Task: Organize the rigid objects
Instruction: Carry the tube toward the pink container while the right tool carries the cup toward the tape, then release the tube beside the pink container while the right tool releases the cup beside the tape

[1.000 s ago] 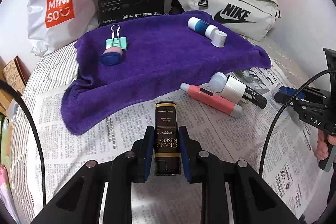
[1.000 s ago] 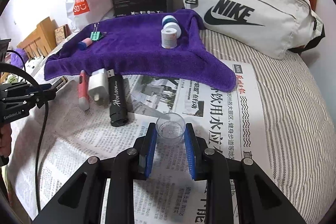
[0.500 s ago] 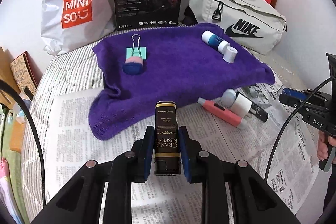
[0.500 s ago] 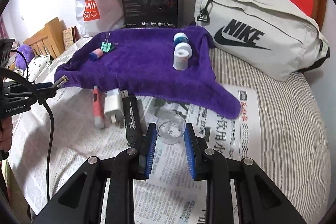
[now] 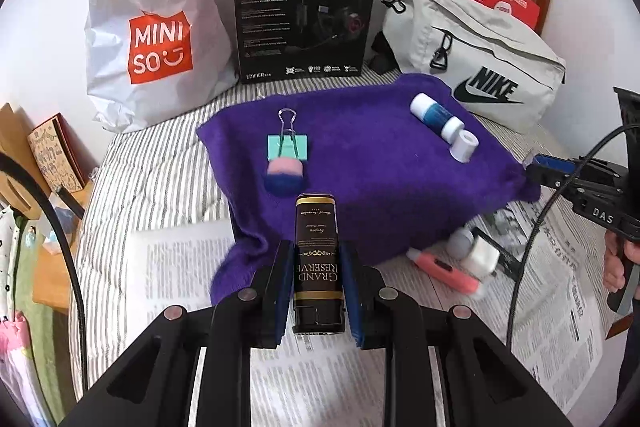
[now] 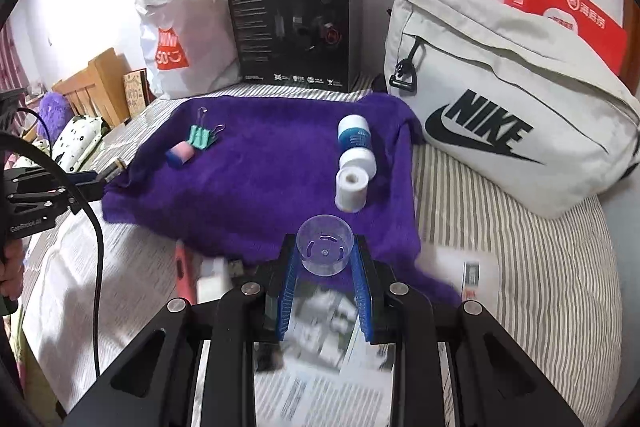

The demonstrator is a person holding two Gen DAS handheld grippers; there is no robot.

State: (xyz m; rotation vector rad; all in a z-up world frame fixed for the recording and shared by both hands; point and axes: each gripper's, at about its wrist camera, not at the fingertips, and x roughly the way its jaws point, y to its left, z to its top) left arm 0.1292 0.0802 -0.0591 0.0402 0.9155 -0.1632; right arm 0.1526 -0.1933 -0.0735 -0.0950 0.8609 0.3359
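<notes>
Both claws are loaded: my left claw (image 5: pixel 316 287) is clamped on the black "Grand Reserve" case (image 5: pixel 317 263), and my right claw (image 6: pixel 325 281) is pinched on the small clear cup (image 6: pixel 325 250). Each piece hangs in the air above the near edge of the purple towel (image 5: pixel 384 187), which lies on the bed over newspaper (image 5: pixel 180 275). I judge the step to be carrying both onto the towel, where the binder clip (image 5: pixel 288 146), the pink and blue eraser (image 5: pixel 285 173), the blue bottle (image 5: pixel 435 115) and the white cap (image 5: pixel 464 145) already lie. To do it well I aim for bare purple between those two groups, lower each piece until it rests, then let go. The cup looks thin, so I avoid squeezing harder. The pink pen (image 5: pixel 444 269) and white charger (image 5: pixel 484 255) remain on the newspaper.
</notes>
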